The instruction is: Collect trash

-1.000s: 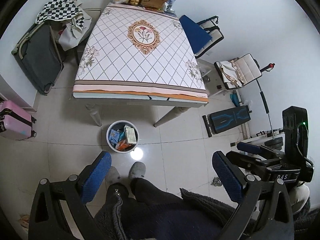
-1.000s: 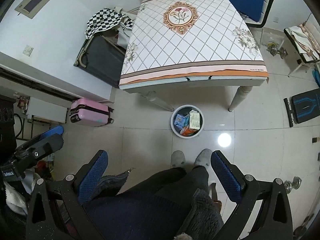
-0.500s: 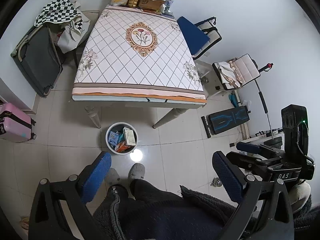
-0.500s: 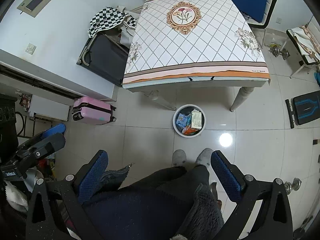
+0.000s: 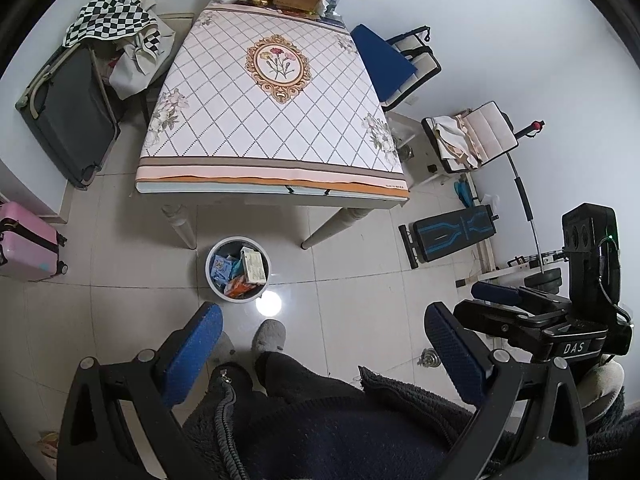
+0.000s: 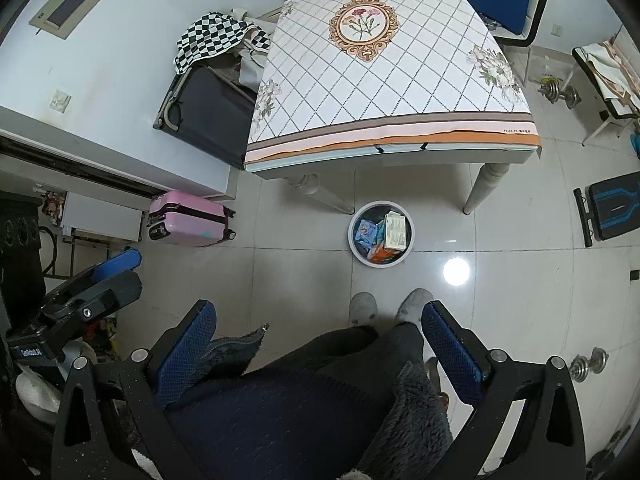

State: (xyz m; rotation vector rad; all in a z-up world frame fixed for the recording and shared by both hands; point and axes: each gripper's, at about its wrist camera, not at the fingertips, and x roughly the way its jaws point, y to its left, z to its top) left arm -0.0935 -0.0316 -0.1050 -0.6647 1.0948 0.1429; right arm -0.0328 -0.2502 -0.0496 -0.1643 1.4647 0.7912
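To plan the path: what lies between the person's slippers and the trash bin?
Only bare floor tile, with a lamp reflection beside it, between slippers and trash bin; right wrist view.

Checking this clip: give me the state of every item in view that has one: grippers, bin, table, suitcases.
left gripper: jaws open, holding nothing
right gripper: jaws open, holding nothing
trash bin: upright on the floor, lidless, wrappers and a carton inside
table: cloth-covered, bare except for packages at the far edge
pink suitcase: closed, lying on its side
dark suitcase: closed, leaning against the wall

"DAS" is printed on the right tongs (image 5: pixel 575 347).
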